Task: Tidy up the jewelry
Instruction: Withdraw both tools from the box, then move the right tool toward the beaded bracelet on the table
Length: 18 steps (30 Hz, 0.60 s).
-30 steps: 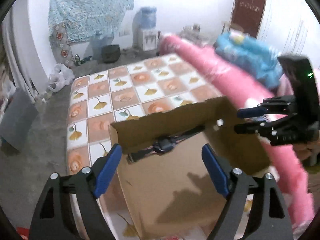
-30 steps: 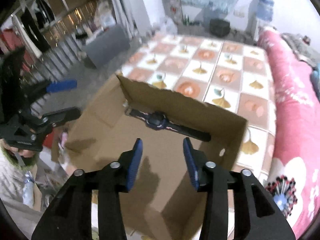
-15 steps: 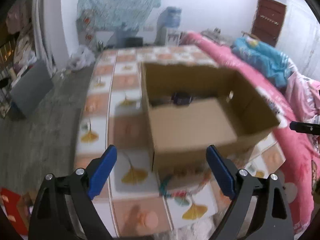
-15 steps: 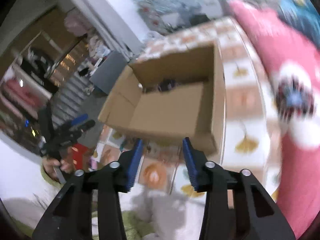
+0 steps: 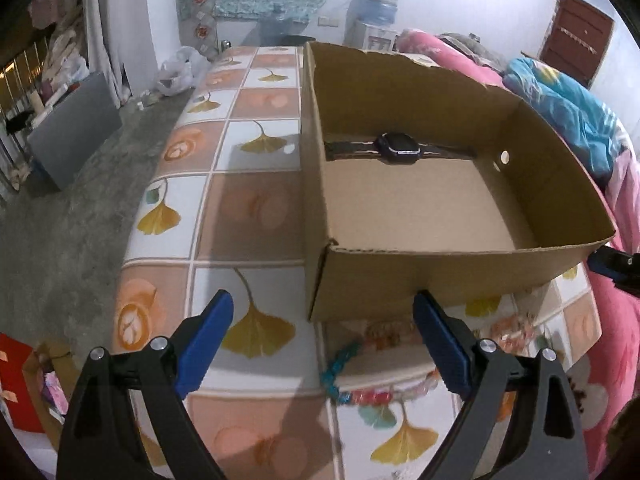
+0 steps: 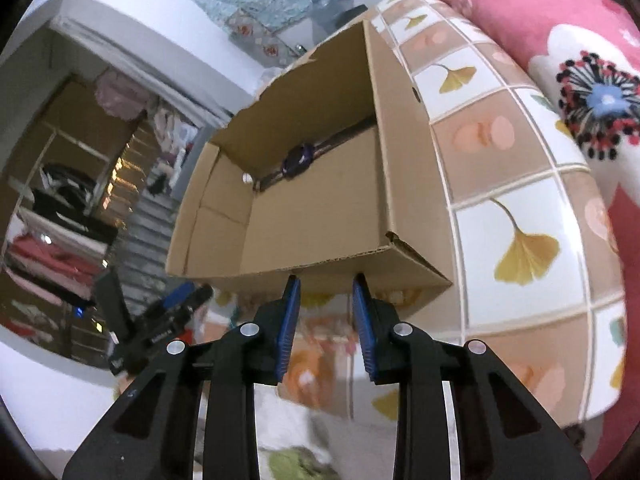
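Left gripper (image 5: 324, 344) spread wide and empty over bead bracelets (image 5: 360, 394) lying on the cloth before the box (image 5: 440, 280); right gripper (image 6: 326, 314) closing on nothing. Beads probably light, limp, slippery: pinch across one strand. Watch (image 5: 398, 148) lies against the box's far wall

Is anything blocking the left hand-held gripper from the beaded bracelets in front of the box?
Nothing visible. The beaded bracelets lie on the patterned bedcover just before the cardboard box, right ahead of the open left hand-held gripper.
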{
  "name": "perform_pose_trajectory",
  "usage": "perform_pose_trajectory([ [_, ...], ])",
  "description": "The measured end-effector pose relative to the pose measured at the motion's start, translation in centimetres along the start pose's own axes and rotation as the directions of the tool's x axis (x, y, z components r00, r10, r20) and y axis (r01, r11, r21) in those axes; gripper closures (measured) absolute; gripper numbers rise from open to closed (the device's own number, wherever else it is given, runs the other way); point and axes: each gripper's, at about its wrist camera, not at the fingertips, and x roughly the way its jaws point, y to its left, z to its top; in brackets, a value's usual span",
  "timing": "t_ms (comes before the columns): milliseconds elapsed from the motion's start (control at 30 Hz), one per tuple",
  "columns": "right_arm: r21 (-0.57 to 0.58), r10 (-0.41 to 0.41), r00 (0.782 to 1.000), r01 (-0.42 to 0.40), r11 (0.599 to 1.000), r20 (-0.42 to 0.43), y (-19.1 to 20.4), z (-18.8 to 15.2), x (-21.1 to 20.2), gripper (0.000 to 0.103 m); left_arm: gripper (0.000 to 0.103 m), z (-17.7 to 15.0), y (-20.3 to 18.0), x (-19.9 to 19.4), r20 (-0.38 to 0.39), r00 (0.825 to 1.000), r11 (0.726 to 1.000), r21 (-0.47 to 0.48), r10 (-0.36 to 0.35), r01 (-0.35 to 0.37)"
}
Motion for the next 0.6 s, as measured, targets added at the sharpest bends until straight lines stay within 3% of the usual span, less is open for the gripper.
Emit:
perform_pose_trajectory([
  [133,0.025,0.027,0.999,-0.027,0.999,0.020,-0.7,1.0,0.9,0.075,0.013,1.1,0.6,1.2,-0.001,1.000,0.999,-0.032,-0.006,0.006],
  [200,-0.003,-0.041,0.999,0.041,0.999,0.028,-0.6,1.0,1.0,0.071,0.013,1.2,1.0,1.5,0.000,1.000,0.999,-0.046,-0.017,0.017],
  [267,-0.056,-0.143,0.989,0.145,0.988,0.039,-0.3,0.5,1.2,0.054,0.013,1.1,1.6,1.7,0.001,1.000,0.998,-0.054,-0.021,0.021],
  [367,-0.135,-0.313,0.949,0.316,0.939,0.049,0.0,-0.8,1.8,0.049,0.013,0.3,2.9,2.2,-0.009,1.000,0.997,-0.078,0.009,-0.010],
  [467,-0.223,-0.462,0.881,0.473,0.853,0.099,0.3,-1.9,2.4,0.039,0.013,-0.8,4.7,3.6,-0.053,0.997,0.990,-0.127,0.054,-0.060],
  [600,-0.290,-0.565,0.809,0.587,0.756,0.164,0.7,-1.6,4.1,0.025,0.011,-1.0,4.9,4.7,-0.061,0.988,0.983,-0.107,0.140,-0.146],
])
